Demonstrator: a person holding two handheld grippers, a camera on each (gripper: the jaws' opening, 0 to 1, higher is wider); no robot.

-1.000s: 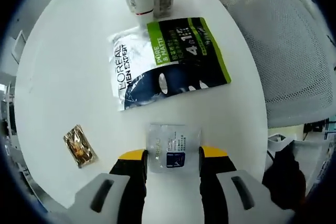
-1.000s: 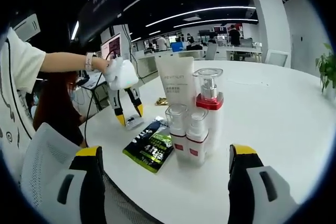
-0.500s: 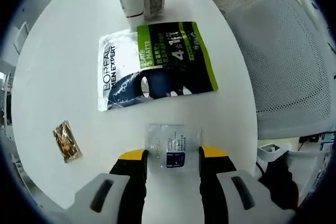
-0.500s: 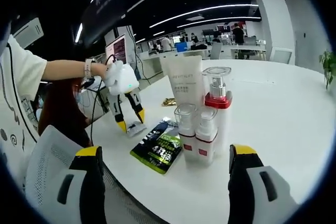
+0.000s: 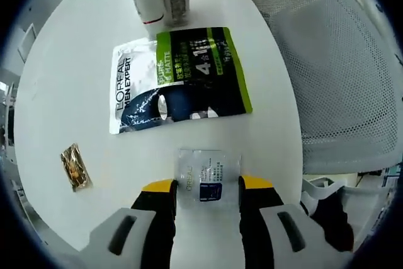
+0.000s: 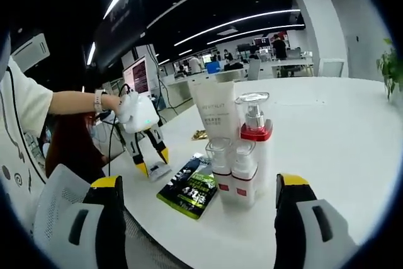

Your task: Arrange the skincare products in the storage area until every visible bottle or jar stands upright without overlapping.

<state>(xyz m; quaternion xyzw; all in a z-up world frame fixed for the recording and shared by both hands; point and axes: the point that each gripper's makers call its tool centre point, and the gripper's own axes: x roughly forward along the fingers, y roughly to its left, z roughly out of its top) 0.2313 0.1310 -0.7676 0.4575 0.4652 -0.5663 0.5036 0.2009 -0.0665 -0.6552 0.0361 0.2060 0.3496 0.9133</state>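
Left gripper (image 5: 206,186) pinching small packet (image 5: 208,176) over white table (image 5: 75,92). Right gripper (image 6: 200,184) gaping wide near standing bottles (image 6: 242,155), tube (image 6: 216,110).

Bright, even overhead light across the white table (image 5: 69,86), with soft glare on the glossy face-mask sachet (image 5: 179,80) and only faint shadows beneath it. Long ceiling strip lights (image 6: 242,20) glowing against a dark upper room in the right gripper view, background desks dimmer and slightly soft. Strong fisheye bending toward the edges in both views, straight lines curved, the mesh chair back (image 5: 346,80) stretched and blurred near the margin; centre sharp enough for print on the sachet.
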